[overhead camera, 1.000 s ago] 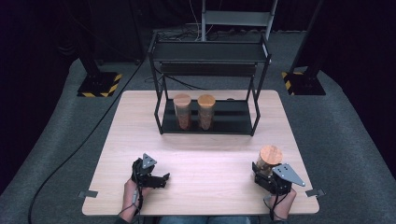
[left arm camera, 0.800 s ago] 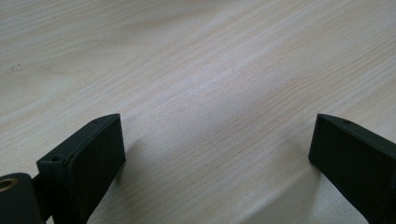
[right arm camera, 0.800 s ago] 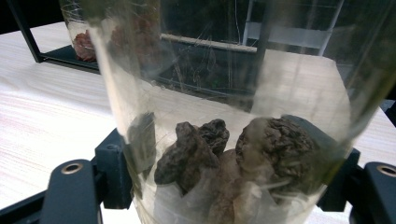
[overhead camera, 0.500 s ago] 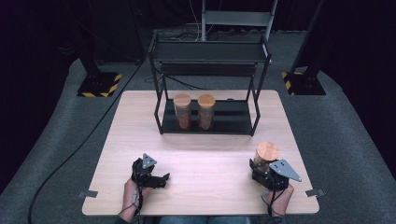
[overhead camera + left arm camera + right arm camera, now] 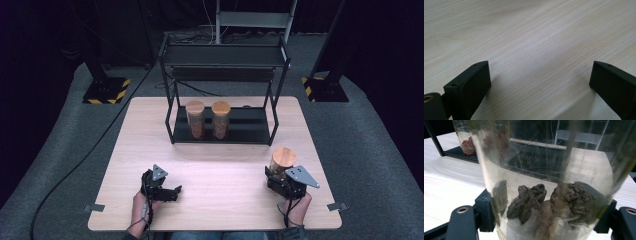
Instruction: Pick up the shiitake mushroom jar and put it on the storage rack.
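A clear glass jar with a round wooden lid stands at the table's near right, and my right gripper is shut on its lower body. In the right gripper view the jar is close up with brown lumpy pieces at its bottom, and the right gripper has a jaw on either side of the glass. My left gripper rests low on the table at the near left. Its jaws stand wide apart in the left gripper view, where the left gripper has only bare wood between them.
A black two-tier metal rack stands at the back middle of the wooden table. Two lidded jars with brown contents sit side by side on its lower tier. A black cable runs over the floor at the left.
The right gripper with its jar has shifted slightly left and away from the table's front edge. The left gripper has stayed where it was.
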The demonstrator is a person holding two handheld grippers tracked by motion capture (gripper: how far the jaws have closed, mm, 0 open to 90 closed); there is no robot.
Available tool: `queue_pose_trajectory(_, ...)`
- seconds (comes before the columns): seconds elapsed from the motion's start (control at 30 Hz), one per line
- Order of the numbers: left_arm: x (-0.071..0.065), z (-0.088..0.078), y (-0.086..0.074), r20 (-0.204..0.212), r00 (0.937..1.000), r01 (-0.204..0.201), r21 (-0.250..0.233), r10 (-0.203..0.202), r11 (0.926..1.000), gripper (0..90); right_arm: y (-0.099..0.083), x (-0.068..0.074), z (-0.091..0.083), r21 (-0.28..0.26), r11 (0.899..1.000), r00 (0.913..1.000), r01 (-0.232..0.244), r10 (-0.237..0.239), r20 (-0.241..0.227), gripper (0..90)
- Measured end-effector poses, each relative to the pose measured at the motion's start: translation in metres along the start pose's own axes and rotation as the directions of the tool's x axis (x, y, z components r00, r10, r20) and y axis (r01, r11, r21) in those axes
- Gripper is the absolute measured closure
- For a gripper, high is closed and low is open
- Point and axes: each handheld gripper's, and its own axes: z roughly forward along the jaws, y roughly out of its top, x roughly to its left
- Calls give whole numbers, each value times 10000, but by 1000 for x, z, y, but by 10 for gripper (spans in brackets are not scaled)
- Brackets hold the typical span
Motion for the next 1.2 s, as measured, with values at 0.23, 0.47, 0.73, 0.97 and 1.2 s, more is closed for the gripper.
queue_pose_trajectory(0.23, 0, 0, 0, -1, 10000, 17, -10, -17, 10000, 28, 3, -1, 4, 22, 10000, 10000, -5, 5, -20, 248)
queue_pose_trajectory(0.47, 0, 0, 0, 5, 10000, 12, -4, -12, 10000, 28, 8, 0, 10, 57, 10000, 10000, -16, 16, -36, 248)
queue_pose_trajectory(0.73, 0, 0, 0, 3, 10000, -3, 4, 3, 10000, 28, 14, -1, 14, 106, 9999, 10000, 0, 1, -34, 248)
queue_pose_trajectory(0.97, 0, 0, 0, 3, 10000, -5, 5, 5, 10000, 28, 19, -2, 20, 109, 9999, 10000, 37, -36, -56, 248)
queue_pose_trajectory(1.2, 0, 0, 0, 10, 10000, 9, 0, -9, 10000, 28, 25, -1, 28, 139, 9998, 9998, 154, -152, -121, 248)
